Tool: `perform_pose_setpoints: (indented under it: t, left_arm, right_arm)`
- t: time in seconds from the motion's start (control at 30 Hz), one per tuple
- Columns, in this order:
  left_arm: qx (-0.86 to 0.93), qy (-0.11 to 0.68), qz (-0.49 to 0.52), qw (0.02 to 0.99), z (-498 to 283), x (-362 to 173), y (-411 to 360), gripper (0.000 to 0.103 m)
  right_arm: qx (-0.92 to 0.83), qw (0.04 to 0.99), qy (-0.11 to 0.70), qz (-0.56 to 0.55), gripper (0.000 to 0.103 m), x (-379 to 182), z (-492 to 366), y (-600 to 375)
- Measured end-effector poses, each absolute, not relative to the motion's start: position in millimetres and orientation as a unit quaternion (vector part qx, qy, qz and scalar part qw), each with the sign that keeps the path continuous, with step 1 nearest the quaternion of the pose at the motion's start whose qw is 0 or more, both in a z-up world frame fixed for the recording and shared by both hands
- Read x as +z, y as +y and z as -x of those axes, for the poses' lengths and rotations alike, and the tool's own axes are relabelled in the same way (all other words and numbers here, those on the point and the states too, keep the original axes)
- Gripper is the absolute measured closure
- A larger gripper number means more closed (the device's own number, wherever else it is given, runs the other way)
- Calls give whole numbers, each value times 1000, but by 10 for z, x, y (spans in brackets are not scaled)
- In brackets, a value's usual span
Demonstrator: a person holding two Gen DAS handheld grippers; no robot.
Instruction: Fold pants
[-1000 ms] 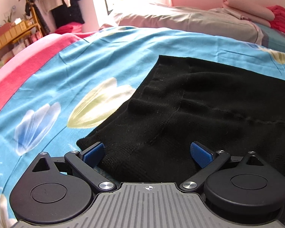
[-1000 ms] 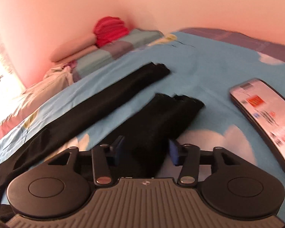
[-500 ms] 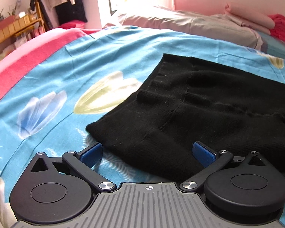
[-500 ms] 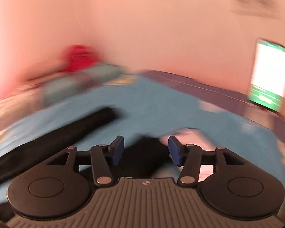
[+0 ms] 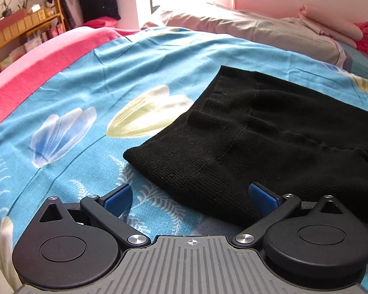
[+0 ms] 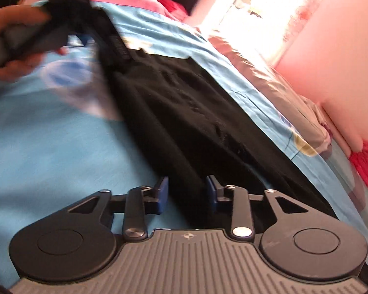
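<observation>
A wide bed under a turquoise sheet printed with pale tulips and white fern fronds fills both views, with a pink-red blanket along its far left edge and a grey-beige pillow at its head. On the sheet lie the black knitted pants, spread flat — the waistband end and its rounded near corner show in the left wrist view, the long dark legs run away up the bed in the right wrist view.

The left tool hangs low over the sheet with its blue-padded fingers spread wide apart and nothing between them. The near edge of the pants lies just ahead of it: the right pad sits over the black knit, the left pad over bare sheet, and the corner of the garment lies a little forward of the gap.

The right tool points along the length of the pants, its blue pads parted with a narrower gap. A strip of the black fabric runs up through that gap — whether the pads touch it cannot be told, since the view is blurred by motion.

Top left in the right wrist view, the person's left hand grips the grey handle of the other tool, just beside the waistband end.
</observation>
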State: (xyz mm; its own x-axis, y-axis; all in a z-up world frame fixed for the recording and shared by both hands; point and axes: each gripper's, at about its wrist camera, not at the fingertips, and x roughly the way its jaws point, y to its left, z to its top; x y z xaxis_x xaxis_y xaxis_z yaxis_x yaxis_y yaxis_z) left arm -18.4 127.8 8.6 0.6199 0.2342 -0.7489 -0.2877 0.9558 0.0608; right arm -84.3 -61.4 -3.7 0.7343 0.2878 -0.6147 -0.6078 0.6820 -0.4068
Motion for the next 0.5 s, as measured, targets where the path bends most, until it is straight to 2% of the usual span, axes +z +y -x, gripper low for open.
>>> perform_pose_setpoints:
  t: [0.03, 0.1, 0.23, 0.3, 0.33, 0.37, 0.43, 0.5]
  left_arm:
    - [145, 412, 32, 899, 172, 86, 1281, 0]
    - [145, 415, 29, 898, 171, 93, 1282, 0]
    - [144, 417, 25, 897, 144, 85, 1279, 0]
    - [146, 417, 22, 897, 141, 81, 1267, 0]
    - [146, 417, 22, 897, 147, 82, 1264, 0]
    - [146, 417, 22, 897, 152, 82, 1265, 0]
    - [146, 417, 24, 897, 154, 85, 1265, 0]
    - [148, 418, 23, 896, 150, 86, 1255, 0]
  right_arm:
    - [249, 882, 277, 288, 92, -51, 766, -637]
    - [270, 880, 307, 242, 92, 31, 814, -670]
    - [291, 869, 275, 292, 93, -12, 1193, -711]
    - [287, 873, 283, 275, 87, 43, 1159, -742]
    - [287, 877, 279, 268, 81, 86, 1149, -732]
    - [289, 881, 265, 265, 70, 135, 1170, -700]
    - [297, 881, 247, 272, 56, 168, 1172, -623]
    - [304, 880, 243, 273, 56, 112, 1097, -496]
